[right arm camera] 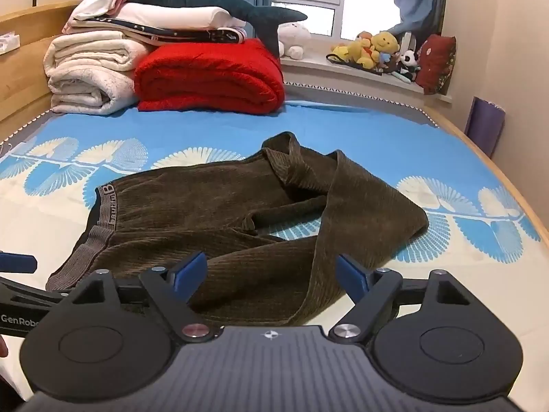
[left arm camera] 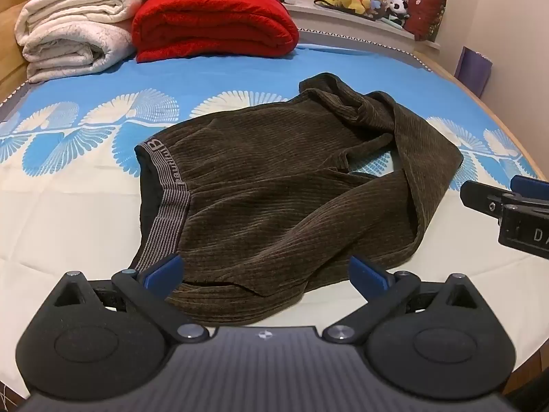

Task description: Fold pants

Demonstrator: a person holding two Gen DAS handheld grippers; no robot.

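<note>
One brown pants (left arm camera: pixel 274 185) rumpled on bed (left arm camera: pixel 85 206); two blankets behind, one red blanket (left arm camera: pixel 212 22), one white blanket (left arm camera: pixel 75 34). Left claw (left arm camera: pixel 266 274) and right claw (right arm camera: pixel 271 274) both released, grasping nothing.

Pants (left arm camera: pixel 274 185) on bed (left arm camera: pixel 85 213), blankets (left arm camera: pixel 212 24) behind

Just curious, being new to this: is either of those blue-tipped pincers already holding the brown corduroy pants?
No: both the left gripper and right gripper are open above the brown corduroy pants, pinching nothing.
</note>
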